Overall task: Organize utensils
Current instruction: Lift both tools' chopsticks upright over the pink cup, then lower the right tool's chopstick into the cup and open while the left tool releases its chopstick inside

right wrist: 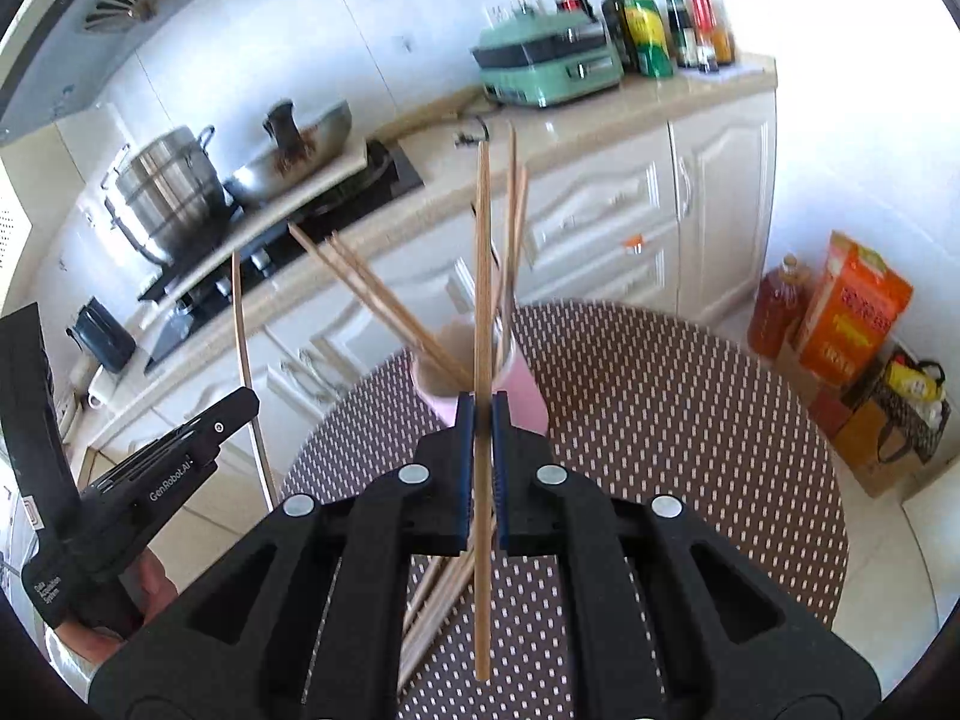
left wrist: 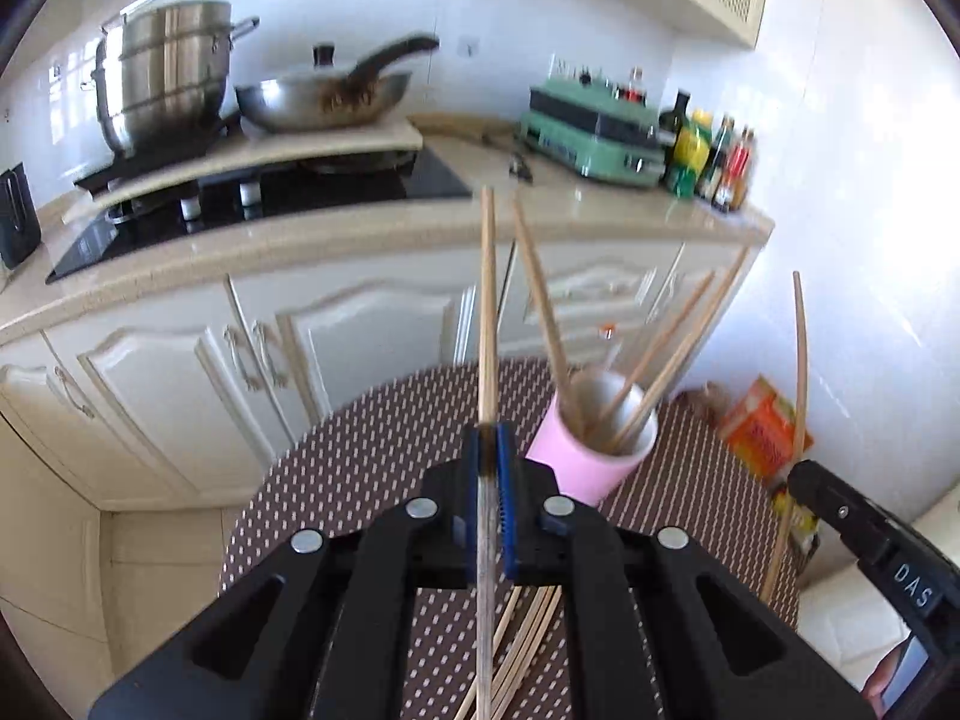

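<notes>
Pinching one wooden chopstick each, both grippers hang above the round table (right wrist: pixel 690 420) with its brown dotted cloth. The left gripper (left wrist: pixel 493 450) has its blue pads pressed together on a chopstick (left wrist: pixel 487 312) that stands almost along the fingers, its long end pointing up and away. The right gripper (right wrist: pixel 482 420) grips its own chopstick (right wrist: pixel 482 276) in the same manner, near the middle, so a good part hangs below the jaws.

Between and ahead of them stands the pink cup (left wrist: pixel 591 456), which already holds several chopsticks leaning out to different sides. More loose chopsticks (right wrist: pixel 438 594) lie on the cloth below the grippers (these are probably the ones not yet sorted).

I judge that each stick is held near upright so that its end can go down into the cup's mouth. The sticks already inside fan out and cross over the opening, so a free gap must be chosen. The cup looks light and could tip if a stick pushes on its rim.
</notes>
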Action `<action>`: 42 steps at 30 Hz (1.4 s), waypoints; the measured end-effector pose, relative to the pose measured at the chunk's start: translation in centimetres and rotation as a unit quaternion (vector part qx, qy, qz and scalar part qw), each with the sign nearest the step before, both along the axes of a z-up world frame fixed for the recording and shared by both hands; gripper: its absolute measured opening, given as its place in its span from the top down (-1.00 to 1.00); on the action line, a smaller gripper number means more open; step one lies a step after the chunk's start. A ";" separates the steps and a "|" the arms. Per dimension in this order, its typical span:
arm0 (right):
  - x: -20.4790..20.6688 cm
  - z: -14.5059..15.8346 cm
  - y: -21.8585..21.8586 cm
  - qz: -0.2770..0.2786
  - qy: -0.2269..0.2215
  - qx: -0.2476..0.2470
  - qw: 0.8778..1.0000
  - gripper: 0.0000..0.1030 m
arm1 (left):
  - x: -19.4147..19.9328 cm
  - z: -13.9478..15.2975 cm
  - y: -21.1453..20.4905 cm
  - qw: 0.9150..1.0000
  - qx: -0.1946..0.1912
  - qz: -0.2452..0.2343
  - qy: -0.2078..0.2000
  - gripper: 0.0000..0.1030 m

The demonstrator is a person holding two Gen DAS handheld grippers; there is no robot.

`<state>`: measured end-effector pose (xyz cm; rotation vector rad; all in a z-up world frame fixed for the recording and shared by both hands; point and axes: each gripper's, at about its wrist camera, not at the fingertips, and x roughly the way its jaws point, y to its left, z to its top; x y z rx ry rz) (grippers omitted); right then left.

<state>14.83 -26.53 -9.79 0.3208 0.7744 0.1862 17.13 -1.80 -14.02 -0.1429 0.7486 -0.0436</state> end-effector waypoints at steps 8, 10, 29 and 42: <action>2.6 3.2 0.1 0.006 -0.061 0.026 0.998 0.89 | 1.8 4.3 -1.2 0.998 -0.017 0.024 -0.064 0.87; 3.2 3.6 0.0 0.010 -0.075 0.033 0.997 0.89 | 2.3 5.1 -1.6 0.996 -0.027 0.029 -0.081 0.87; 10.8 -2.4 -2.2 0.027 -0.183 0.113 0.976 0.88 | 7.6 1.7 -4.8 0.973 -0.060 0.053 -0.218 0.87; 9.2 -6.6 -1.3 0.080 -0.224 0.093 0.967 0.88 | 6.5 -4.9 -6.1 0.975 -0.023 0.032 -0.221 0.87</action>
